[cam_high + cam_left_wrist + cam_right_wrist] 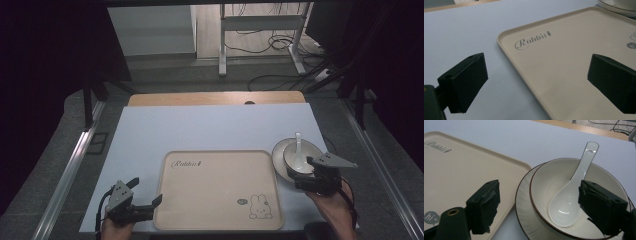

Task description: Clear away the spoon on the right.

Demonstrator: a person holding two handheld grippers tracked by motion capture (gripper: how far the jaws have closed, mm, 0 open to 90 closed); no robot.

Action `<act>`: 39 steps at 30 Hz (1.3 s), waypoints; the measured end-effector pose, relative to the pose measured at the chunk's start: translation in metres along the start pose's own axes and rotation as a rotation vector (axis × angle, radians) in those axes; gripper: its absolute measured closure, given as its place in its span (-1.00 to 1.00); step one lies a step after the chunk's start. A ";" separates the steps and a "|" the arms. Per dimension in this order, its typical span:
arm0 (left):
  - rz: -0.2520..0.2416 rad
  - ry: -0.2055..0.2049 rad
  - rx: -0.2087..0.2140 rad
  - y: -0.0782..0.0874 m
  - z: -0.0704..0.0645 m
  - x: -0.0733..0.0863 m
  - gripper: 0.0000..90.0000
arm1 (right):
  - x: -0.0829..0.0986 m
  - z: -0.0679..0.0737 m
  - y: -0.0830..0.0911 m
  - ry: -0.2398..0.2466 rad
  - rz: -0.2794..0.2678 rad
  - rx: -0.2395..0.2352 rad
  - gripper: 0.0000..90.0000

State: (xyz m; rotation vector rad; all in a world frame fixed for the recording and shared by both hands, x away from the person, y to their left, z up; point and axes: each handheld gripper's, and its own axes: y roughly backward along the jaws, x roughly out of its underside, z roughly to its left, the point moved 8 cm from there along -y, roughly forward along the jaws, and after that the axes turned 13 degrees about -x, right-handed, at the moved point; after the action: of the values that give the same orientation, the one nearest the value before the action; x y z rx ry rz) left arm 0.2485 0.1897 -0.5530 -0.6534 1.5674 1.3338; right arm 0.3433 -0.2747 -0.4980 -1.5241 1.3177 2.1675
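Note:
A beige tray (200, 200) printed with "Rabbit" and a small rabbit drawing lies at the table's near middle. To its right a cream bowl (295, 152) stands on a plate (278, 152), with a white ceramic spoon (298, 146) lying in it. My right gripper (306, 172) hovers open over the bowl's near rim; in the right gripper view the bowl (549, 178) and spoon (571, 197) sit between its jaws. My left gripper (146, 192) is open at the tray's near left corner, its jaws either side of the tray edge (524, 72).
The white table top (210, 125) has a wooden strip along its far edge. Beyond it stand a desk frame (260, 30) and loose cables on the floor. Metal rails run down both sides of the table.

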 end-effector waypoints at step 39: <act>0.004 -0.001 -0.002 -0.001 0.000 0.001 -0.94 | -0.013 -0.049 -0.022 -0.029 0.097 0.115 0.19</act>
State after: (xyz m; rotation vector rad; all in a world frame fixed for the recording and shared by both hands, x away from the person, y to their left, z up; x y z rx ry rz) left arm 0.2486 0.1896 -0.5539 -0.6513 1.5677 1.3383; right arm 0.3949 -0.2932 -0.5031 -1.4084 1.5081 2.1210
